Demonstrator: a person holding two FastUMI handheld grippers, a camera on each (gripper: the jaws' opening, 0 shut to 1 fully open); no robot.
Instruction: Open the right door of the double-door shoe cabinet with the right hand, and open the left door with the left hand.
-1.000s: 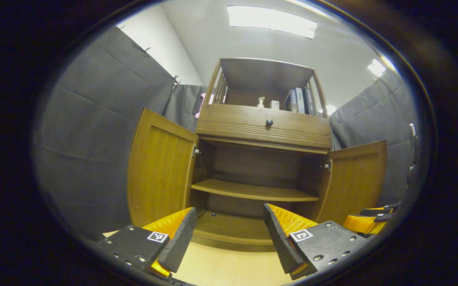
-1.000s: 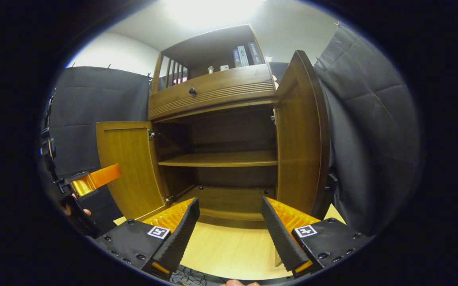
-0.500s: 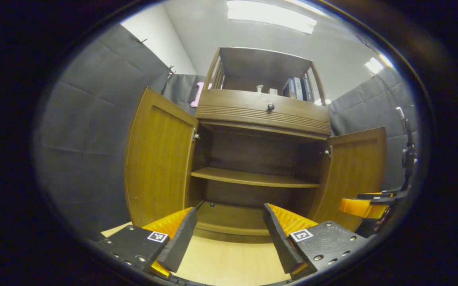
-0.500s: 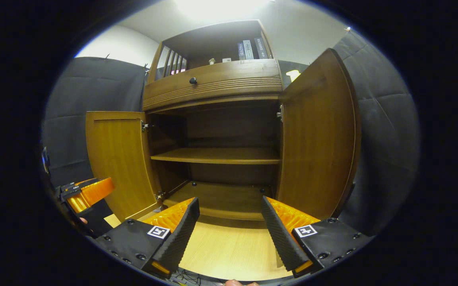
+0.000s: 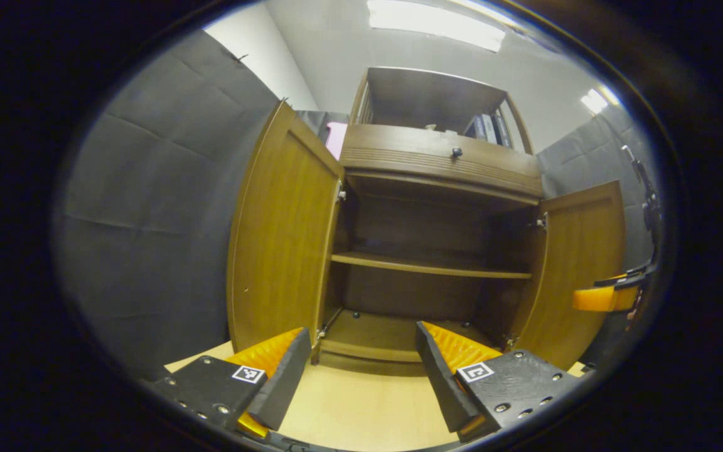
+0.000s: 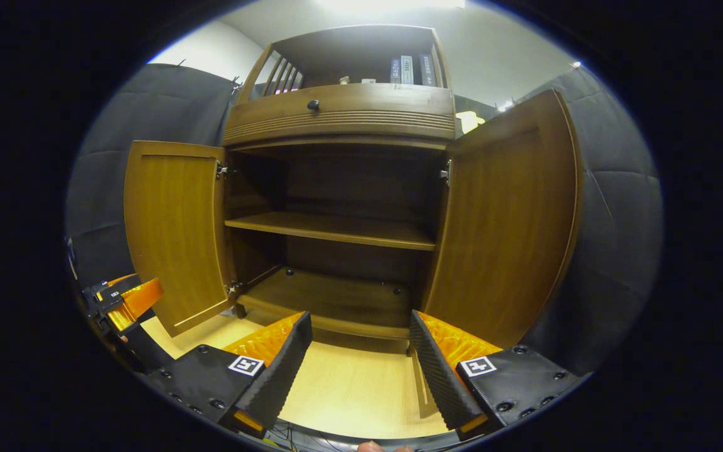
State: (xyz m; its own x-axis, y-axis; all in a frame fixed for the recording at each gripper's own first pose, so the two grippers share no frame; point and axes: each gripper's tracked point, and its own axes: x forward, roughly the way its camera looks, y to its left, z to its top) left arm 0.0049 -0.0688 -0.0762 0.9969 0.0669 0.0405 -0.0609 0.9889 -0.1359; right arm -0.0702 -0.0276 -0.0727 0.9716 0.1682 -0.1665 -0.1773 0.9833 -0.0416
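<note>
My left claw (image 5: 361, 370) and right claw (image 6: 358, 370) both sit spread wide, grasping nothing, low over the pale wood tabletop (image 6: 361, 389). Ahead, the brown wooden double-door shoe cabinet (image 6: 342, 188) has its left door (image 6: 173, 232) and right door (image 6: 506, 220) swung out, so I'd call the job basically done. The book spines (image 6: 408, 69) up top are too small to read, I think.

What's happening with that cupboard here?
A person holds a gripper in each hand in front of a wooden shoe cabinet. Its left door and right door both stand swung open, showing bare shelves. The left gripper and right gripper are open and grip nothing, apart from the doors.
</note>
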